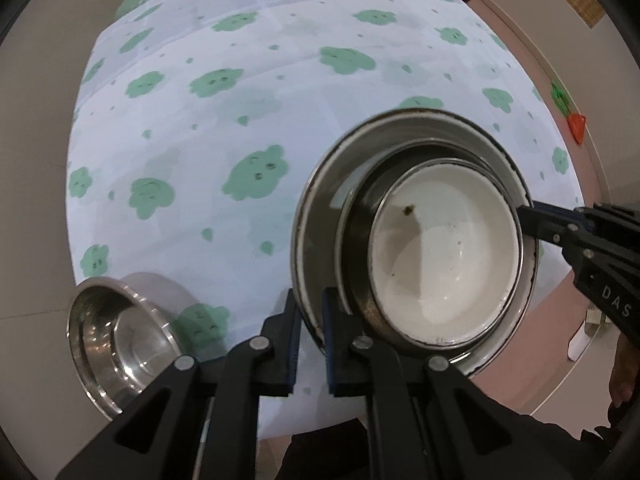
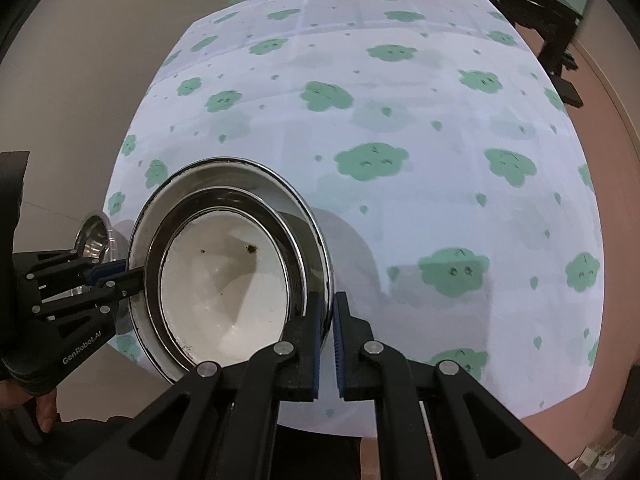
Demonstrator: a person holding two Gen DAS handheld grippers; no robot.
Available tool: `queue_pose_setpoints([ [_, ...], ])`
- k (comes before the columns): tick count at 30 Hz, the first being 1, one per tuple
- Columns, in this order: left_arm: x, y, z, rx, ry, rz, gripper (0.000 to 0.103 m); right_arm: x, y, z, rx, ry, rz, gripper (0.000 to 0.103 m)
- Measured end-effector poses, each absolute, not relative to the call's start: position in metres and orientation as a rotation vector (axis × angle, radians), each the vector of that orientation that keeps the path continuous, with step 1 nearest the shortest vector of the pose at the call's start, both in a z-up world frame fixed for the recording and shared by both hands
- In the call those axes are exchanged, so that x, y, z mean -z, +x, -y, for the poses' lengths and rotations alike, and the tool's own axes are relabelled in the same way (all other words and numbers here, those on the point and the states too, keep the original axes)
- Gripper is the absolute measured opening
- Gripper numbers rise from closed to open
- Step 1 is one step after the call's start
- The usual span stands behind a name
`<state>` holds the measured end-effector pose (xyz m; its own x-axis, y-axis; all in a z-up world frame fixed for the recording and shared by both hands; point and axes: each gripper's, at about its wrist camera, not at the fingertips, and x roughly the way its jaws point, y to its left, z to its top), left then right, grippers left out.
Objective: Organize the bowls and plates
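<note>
Cloud-print tablecloth [image 1: 248, 92]. Nested stack, white bowl [image 1: 444, 256] innermost, held aloft; left gripper [image 1: 312, 312] and right gripper [image 2: 328, 316] clenched on opposite rims of outer steel bowl [image 1: 316, 208], probably for balance. Spare steel bowl [image 1: 116, 340] rests near table edge.

Left gripper [image 1: 311, 316] clamped on rim of nested bowl stack [image 1: 412, 240]; right gripper [image 1: 528, 220] gripping opposite rim; steel bowl [image 1: 120, 340] at table's [image 1: 280, 100] near-left edge.

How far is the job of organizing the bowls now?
Done: a white bowl sits nested in the metal stack. In hand: the left gripper and the right gripper both clamp the stack's rim. Left: one steel bowl stands alone on the table.
</note>
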<state>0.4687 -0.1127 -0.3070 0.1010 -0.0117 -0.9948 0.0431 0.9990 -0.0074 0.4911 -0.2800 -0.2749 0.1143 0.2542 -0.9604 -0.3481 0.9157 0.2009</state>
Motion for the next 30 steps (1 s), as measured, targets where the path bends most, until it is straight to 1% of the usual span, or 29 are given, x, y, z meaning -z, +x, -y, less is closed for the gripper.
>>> queue_pose_setpoints([
  [30,0.264,0.422,0.01,-0.149,-0.112,-1.399,0.006,0.233,0.479,0.169,-0.643,-0.242,-1.302,0.007],
])
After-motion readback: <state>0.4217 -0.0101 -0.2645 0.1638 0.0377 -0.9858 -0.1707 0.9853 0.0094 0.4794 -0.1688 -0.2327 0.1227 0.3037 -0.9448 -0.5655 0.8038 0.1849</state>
